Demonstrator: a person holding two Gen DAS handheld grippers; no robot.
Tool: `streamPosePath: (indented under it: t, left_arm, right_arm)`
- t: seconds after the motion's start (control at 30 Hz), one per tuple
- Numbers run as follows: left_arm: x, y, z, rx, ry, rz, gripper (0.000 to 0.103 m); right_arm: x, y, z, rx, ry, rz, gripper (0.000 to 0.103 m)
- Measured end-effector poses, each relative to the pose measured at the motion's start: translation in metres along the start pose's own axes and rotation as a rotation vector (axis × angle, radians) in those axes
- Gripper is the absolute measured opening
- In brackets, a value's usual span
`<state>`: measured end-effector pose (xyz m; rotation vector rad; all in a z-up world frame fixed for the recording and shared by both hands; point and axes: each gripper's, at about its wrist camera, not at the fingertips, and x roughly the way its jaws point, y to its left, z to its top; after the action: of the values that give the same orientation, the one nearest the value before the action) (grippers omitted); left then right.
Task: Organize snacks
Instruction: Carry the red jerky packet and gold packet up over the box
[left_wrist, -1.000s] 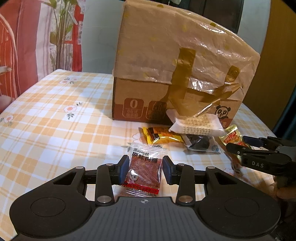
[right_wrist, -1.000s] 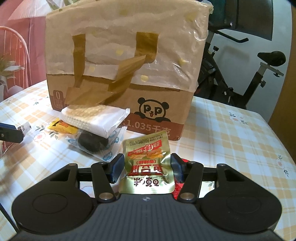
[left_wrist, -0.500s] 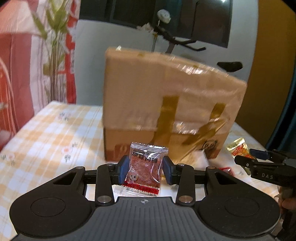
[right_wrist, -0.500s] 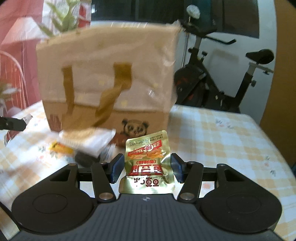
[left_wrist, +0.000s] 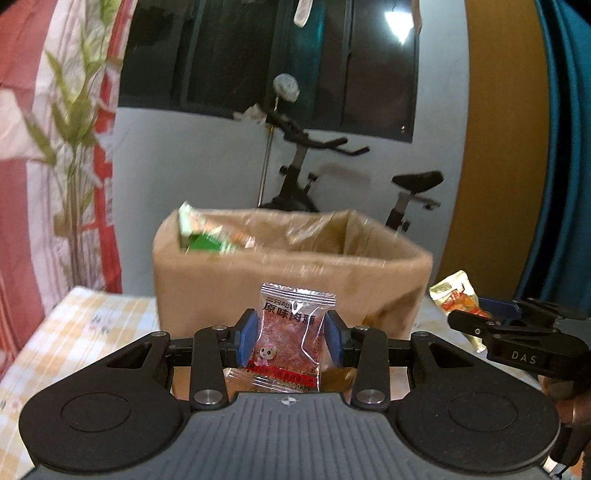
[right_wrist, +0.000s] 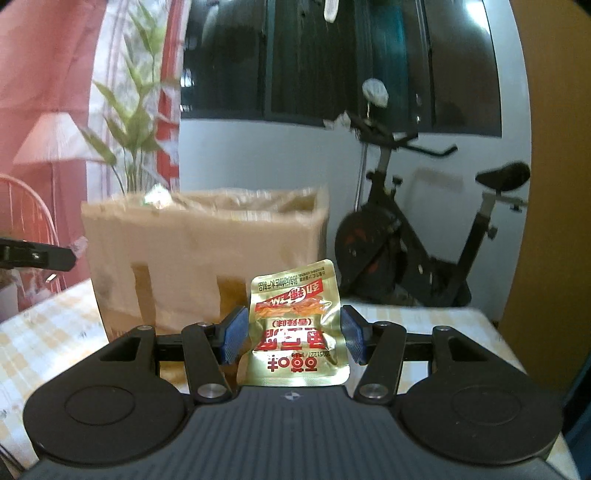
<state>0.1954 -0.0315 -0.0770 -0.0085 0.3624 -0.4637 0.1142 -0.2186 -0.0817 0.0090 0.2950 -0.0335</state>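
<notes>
Left wrist view, nearest first: left gripper clamped narrow on clear packet of red jerky, blue pads pressing both side edges, packet upright and short of the carton. Right wrist view: right gripper clamped narrow on gold foil pouch, print upside down, pouch bowed between the pads, likewise short of the carton. Both packets off the counter.

Hazards, near to far:
- Edge-only grip on slick film. Likely slip or rotation of either packet under a quick swing; foil pouch more at risk, being already buckled.
- Right gripper and pouch visible just to the right of the carton in the left view. Possible clash of the two grippers if both converge on the carton mouth together.
- Carton open at the top, green and pale wrappers already standing above its rim at the left corner. Release made short of the near wall: packet striking the rim and falling to the counter. Release onto the piled corner: possible spill-over.
- Carton wall blurred in both views; exact clearance above the rim cannot be told.
</notes>
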Motion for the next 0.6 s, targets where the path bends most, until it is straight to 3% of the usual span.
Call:
streamPosePath:
  t: [0.3, 0.6]
  left_arm:
    - [0.038, 0.007, 0.054, -0.037, -0.068, -0.020, 0.042]
    - [0.090, 0.021, 0.080, -0.045, -0.024, 0.024, 0.042]
  right_arm:
    - [0.028, 0.003, 0.066, -0.040, -0.097, 0.060, 0.057]
    - [0.101, 0.020, 0.097, -0.116, -0.087, 0.083, 0.057]
